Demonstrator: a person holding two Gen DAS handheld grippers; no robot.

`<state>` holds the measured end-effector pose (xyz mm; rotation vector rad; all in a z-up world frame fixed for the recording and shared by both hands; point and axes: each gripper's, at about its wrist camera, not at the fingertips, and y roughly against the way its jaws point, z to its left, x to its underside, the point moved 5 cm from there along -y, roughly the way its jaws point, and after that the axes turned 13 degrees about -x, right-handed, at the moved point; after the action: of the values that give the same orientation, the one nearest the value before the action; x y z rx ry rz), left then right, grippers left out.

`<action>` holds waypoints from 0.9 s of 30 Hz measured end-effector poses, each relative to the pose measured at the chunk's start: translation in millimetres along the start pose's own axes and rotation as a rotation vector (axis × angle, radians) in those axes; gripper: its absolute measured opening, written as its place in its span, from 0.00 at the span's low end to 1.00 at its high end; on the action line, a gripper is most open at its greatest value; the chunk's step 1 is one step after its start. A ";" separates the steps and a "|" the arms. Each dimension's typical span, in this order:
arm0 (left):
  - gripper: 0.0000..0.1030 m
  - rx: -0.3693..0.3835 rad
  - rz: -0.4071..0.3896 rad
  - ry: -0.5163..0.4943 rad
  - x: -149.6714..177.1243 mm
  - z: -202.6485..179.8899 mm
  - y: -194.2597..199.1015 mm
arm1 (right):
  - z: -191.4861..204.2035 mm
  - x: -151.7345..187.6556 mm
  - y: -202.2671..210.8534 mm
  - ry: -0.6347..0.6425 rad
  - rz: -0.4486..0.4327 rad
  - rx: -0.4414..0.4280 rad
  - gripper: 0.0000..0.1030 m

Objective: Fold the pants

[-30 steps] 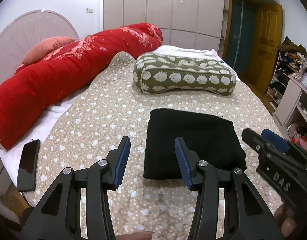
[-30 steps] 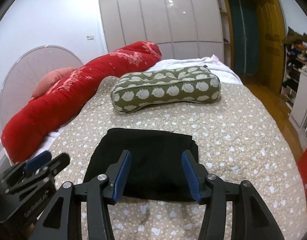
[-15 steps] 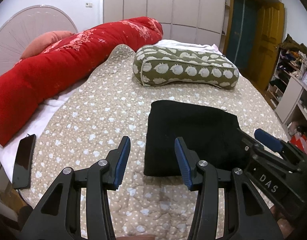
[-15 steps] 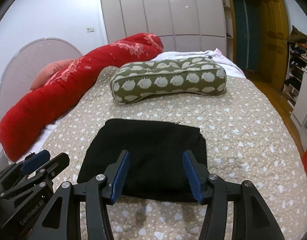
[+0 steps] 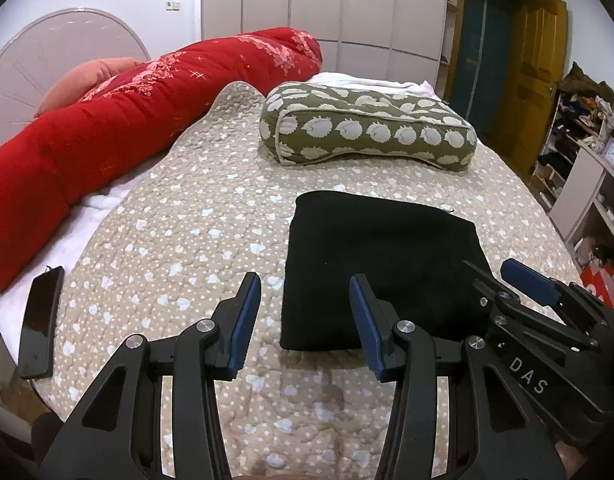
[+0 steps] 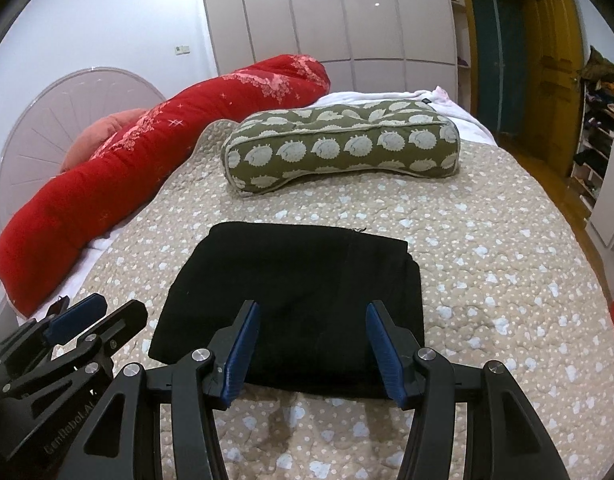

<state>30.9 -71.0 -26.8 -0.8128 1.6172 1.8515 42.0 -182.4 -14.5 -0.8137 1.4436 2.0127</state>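
Bed (image 5: 195, 216), quilted tan coverlet with pale heart print, carries everything. Long red bolster (image 5: 107, 140) along its far left side; olive hedgehog-print pillow (image 6: 339, 148) lies across the far end; dark phone (image 5: 41, 320) near the left edge of the bed.

Black pants (image 6: 291, 300): lying flat on the coverlet near the front edge, already reduced to a compact, near-square stack (layers show at its right side in the right wrist view). Edges look fairly square; a small tag or thread end pokes out at the far edge.

Step in hand, as I judge it: folding is essentially done, or one last fold remains. Both claws sit just short of the near edge. If another fold is wanted, the next move calls for both claws to drop to the near hem, pinch all layers together, and carry them over to the far edge without dragging the stack. If not, only a light squaring-up is left.

Right claw (image 6: 313, 350): jaws parted fairly wide, nothing between the pads; pointed downward over the near edge of the pants, centred on the stack.

Left claw (image 5: 305, 320): jaws parted somewhat less, empty as well; angled down likewise, straddling the stack's near left corner, one finger over coverlet, the other over black cloth. No contact evident from either.
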 end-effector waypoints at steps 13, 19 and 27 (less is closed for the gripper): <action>0.44 0.009 0.011 -0.014 5.0 -1.3 0.2 | 1.1 5.8 2.8 0.012 0.003 0.022 0.52; 0.44 0.010 0.022 -0.001 6.7 2.4 -0.8 | 0.2 7.8 3.1 0.026 0.015 0.050 0.52; 0.44 0.020 0.043 -0.003 11.3 0.9 -5.5 | -7.1 10.4 2.6 0.005 0.028 0.055 0.52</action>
<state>27.3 -69.3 -38.8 -0.7726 1.6610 1.8617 34.3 -189.3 -22.2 -0.7807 1.5140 1.9833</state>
